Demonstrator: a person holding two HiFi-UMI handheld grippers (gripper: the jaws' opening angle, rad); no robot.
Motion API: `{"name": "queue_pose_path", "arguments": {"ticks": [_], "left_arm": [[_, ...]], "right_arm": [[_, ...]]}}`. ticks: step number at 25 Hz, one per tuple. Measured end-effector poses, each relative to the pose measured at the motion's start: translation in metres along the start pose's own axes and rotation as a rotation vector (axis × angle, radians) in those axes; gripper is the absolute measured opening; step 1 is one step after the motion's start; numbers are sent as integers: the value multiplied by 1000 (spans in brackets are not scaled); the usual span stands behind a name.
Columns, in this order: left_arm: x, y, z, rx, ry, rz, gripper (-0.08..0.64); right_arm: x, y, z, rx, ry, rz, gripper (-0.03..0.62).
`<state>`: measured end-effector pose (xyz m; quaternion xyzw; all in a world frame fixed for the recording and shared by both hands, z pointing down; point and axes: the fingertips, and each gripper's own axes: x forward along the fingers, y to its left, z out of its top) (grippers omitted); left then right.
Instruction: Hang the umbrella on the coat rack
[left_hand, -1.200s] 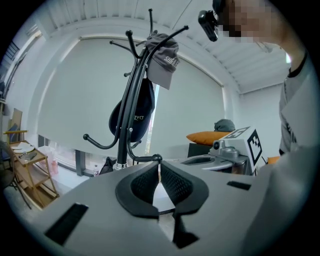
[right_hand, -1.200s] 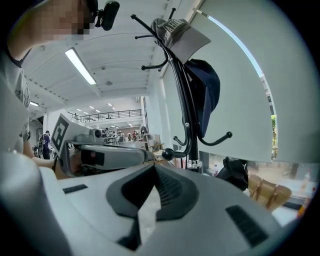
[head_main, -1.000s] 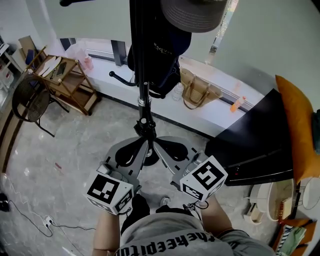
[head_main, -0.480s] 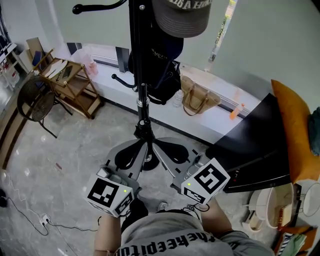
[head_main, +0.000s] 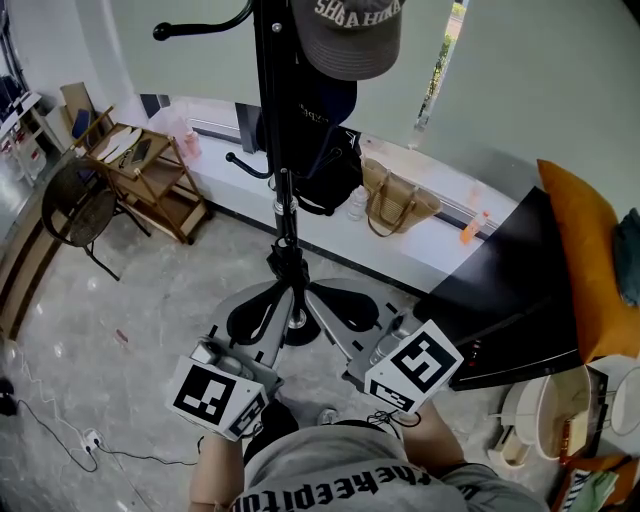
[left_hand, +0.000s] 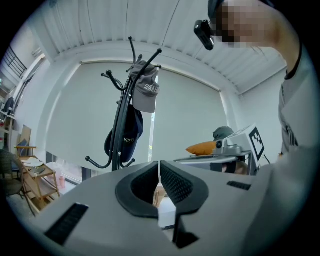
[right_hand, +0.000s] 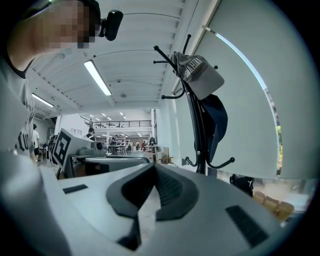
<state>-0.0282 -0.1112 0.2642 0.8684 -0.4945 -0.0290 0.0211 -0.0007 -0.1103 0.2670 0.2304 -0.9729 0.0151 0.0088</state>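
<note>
1. Your left hand-held gripper (left_hand: 159, 166) has its jaws closed together with nothing between them. Your right hand-held gripper (right_hand: 154, 168) is the same, shut and empty.
2. The coat rack (head_main: 268, 110) is dead ahead. In the head view its base sits between your two hand-held grippers.
3. I can't tell the umbrella apart from the rack's pole in any view.
4. A grey cap (head_main: 345, 40) and a dark bag (head_main: 322, 150) hang on the rack's right side. The upper left hook (head_main: 163, 32) juts out free.
5. For clearance, there is open floor (head_main: 150, 310) on your left, up to the wooden shelf (head_main: 150, 185) and the chair (head_main: 70, 205). The corner of the black table (head_main: 500, 290) is near your right hand-held gripper.
</note>
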Motion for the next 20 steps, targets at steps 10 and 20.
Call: {"name": "queue_pose_path", "arguments": {"ticks": [10,20], "left_arm": [[-19,-10,8,20,-24,29,25],[-36,-25,9,66,-48,66,25]], "right_arm": [[-10,18,1,-4,-10,13,11],[-25,34,-3,-7,-3,8,11]]}}
